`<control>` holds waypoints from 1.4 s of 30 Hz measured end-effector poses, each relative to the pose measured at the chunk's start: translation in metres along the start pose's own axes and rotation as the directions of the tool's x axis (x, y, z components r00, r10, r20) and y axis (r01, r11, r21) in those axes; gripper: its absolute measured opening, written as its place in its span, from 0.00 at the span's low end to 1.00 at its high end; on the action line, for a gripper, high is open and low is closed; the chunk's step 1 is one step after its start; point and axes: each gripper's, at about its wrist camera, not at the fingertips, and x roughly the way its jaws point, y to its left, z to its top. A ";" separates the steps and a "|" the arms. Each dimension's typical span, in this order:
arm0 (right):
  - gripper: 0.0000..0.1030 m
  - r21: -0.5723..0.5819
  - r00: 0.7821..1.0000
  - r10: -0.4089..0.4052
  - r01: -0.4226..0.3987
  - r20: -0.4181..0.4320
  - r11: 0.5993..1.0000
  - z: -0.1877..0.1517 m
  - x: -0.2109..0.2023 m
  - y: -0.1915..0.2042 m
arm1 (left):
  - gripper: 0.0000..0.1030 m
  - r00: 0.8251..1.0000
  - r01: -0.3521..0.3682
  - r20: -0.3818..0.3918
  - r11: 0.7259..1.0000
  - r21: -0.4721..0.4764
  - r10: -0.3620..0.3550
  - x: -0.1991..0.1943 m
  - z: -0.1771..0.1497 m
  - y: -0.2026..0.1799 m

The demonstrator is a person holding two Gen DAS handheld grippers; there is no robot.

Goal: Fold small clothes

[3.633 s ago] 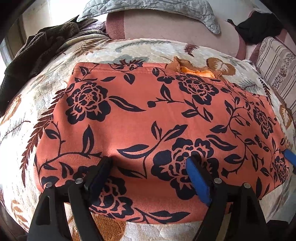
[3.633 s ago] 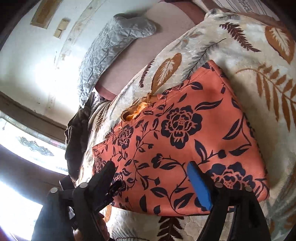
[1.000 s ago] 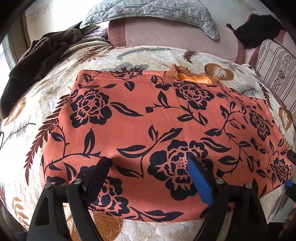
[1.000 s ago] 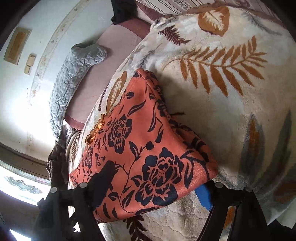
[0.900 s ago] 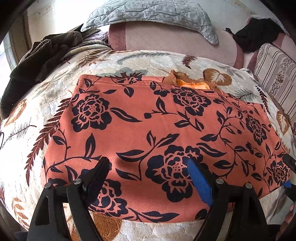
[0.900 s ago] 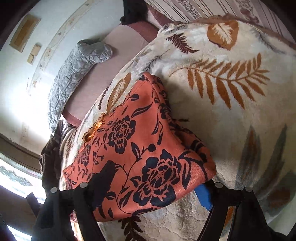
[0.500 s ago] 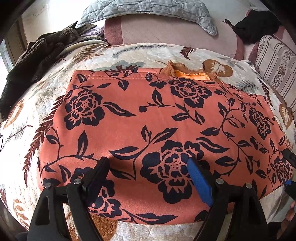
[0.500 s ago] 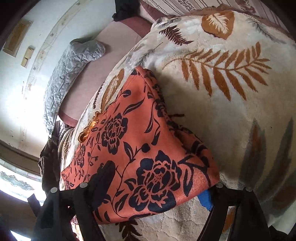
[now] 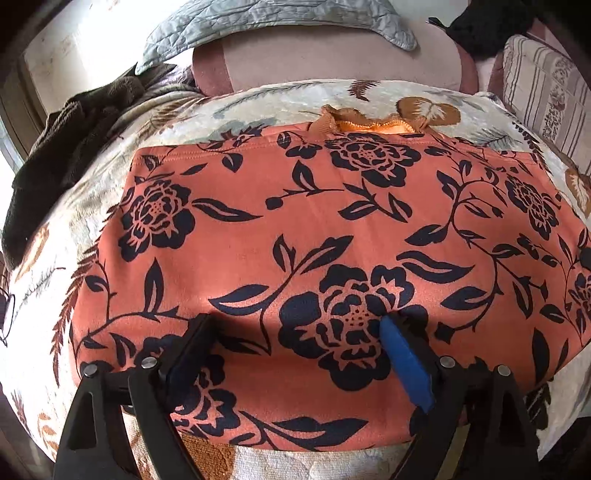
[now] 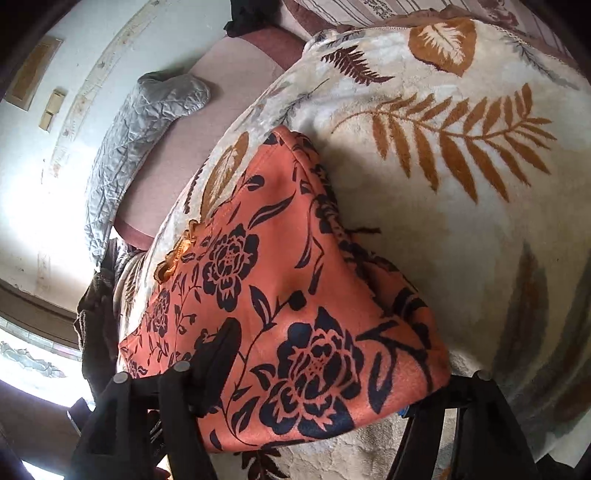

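Observation:
An orange garment (image 9: 332,229) with dark navy flowers lies flat on a cream blanket (image 9: 258,99) printed with leaves. In the left wrist view my left gripper (image 9: 295,325) stands over the garment's near edge. Its jaws are opening, and both fingertips rest on the flat cloth without pinching it. In the right wrist view the garment's near corner (image 10: 388,373) lies between the fingers of my right gripper (image 10: 317,373). Those jaws are closing: the black finger (image 10: 218,354) is over the cloth, and the corner hides nearly all of the blue pad. A wide gap remains.
A grey quilted pillow (image 9: 280,18) lies on a pink-brown cushion (image 9: 332,59) beyond the blanket. A dark brown cloth (image 9: 66,133) is heaped at the left. At the right are a black cloth (image 9: 487,26) and a striped cushion (image 9: 546,85).
In the right wrist view the fingers have drawn closer and the garment's corner now covers the blue pad. The left gripper has sunk slightly toward the cloth.

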 end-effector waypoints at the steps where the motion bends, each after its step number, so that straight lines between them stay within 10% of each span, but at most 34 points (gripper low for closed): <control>1: 0.40 -0.002 1.000 -0.008 0.008 -0.010 1.000 0.002 0.002 0.002 | 0.89 1.000 0.008 -0.004 1.000 -0.005 -0.008 0.000 0.000 0.001; 2: 0.18 -0.003 0.999 -0.023 0.022 -0.030 1.000 0.005 0.006 0.003 | 0.89 1.000 0.021 -0.012 1.000 -0.014 -0.021 0.002 0.001 0.004; 11: 0.24 0.046 0.998 0.031 -0.029 -0.046 0.999 0.003 -0.005 -0.008 | 0.88 0.995 0.085 0.064 0.995 -0.057 -0.082 -0.028 0.017 0.009; 16: 0.82 0.087 0.991 0.134 -0.132 -0.024 0.987 0.010 -0.021 -0.038 | 0.91 0.999 0.031 0.006 0.999 0.032 -0.032 0.003 0.011 -0.014; 19: 0.13 0.013 0.990 0.095 -0.095 -0.108 0.995 0.015 -0.020 -0.043 | 0.90 1.000 0.024 0.009 1.000 0.012 -0.024 -0.006 0.014 -0.015; 21: 0.13 -0.020 0.987 0.074 -0.078 -0.143 0.997 0.015 -0.020 -0.045 | 0.90 0.997 0.060 0.039 0.998 -0.021 -0.059 -0.018 0.019 -0.014; 25: 0.29 -0.103 0.989 0.009 -0.025 -0.147 0.994 0.022 -0.038 -0.040 | 0.90 0.999 0.042 0.019 0.998 0.040 -0.043 -0.006 0.021 -0.028; 28: 0.86 -0.134 0.999 -0.014 0.007 -0.050 0.991 0.044 -0.060 -0.041 | 0.92 0.998 0.032 0.046 0.999 0.044 -0.034 -0.001 0.013 -0.029; 34: 0.87 -0.212 0.988 0.089 -0.115 -0.128 0.970 0.114 0.004 -0.007 | 0.92 0.999 0.030 0.037 0.999 0.042 -0.032 0.000 0.013 -0.029; 36: 0.83 -0.226 0.984 0.036 -0.076 -0.175 0.971 0.134 0.043 0.003 | 0.93 0.999 0.031 0.038 0.999 0.041 -0.033 0.000 0.013 -0.028; 37: 0.58 -0.210 0.980 0.014 -0.056 -0.198 0.976 0.139 0.057 0.006 | 0.93 0.999 0.030 0.036 0.999 0.040 -0.032 0.001 0.013 -0.029; 38: 0.10 -0.222 0.971 -0.003 -0.052 -0.241 0.974 0.143 0.069 0.011 | 0.93 0.999 0.029 0.035 0.999 0.039 -0.031 0.000 0.013 -0.029; 42: 0.10 -0.325 0.991 -0.096 0.060 -0.095 0.944 0.141 0.057 0.040 | 0.97 0.999 0.028 0.043 0.999 0.039 -0.030 0.003 0.013 -0.029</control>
